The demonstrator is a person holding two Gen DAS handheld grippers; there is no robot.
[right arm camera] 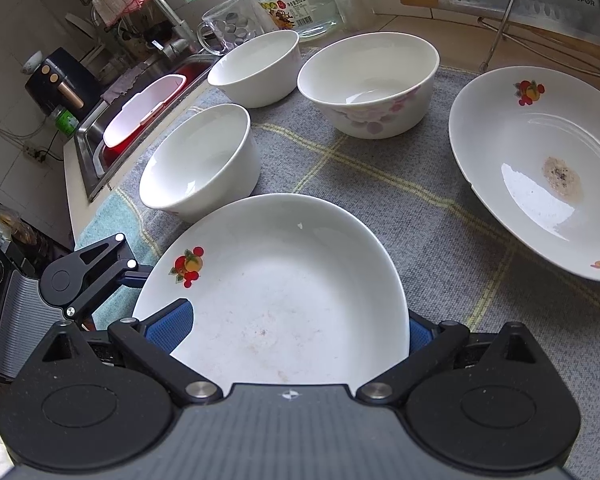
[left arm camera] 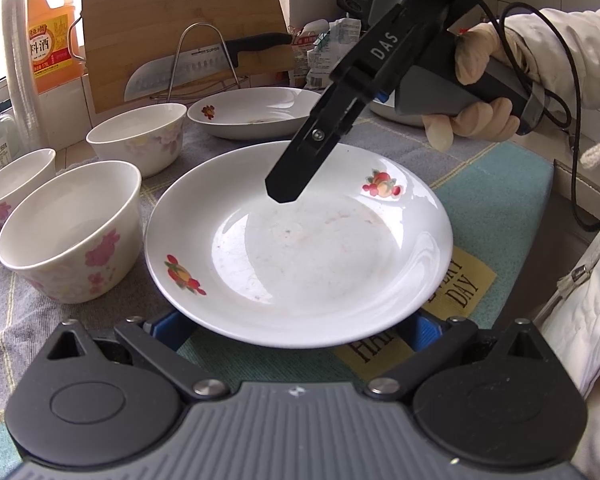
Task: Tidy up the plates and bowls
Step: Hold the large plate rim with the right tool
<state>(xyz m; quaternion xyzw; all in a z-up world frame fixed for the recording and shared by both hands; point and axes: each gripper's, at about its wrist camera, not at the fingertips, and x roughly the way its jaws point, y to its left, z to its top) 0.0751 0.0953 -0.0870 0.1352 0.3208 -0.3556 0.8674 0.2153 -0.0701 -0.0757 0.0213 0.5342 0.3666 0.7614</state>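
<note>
Crowding plate (left arm camera: 300, 248): 3 bowls (right arm camera: 198, 162).

near plate (left arm camera: 300, 248) rim covers both left gripper fingertips (left arm camera: 168, 326), so grip unreadable; right wrist view: same plate (right arm camera: 276, 300) hides the right pad (right arm camera: 416, 336), second plate (right arm camera: 540, 168) cropped by right edge, jar label (right arm camera: 288, 10) too small to read.
</note>
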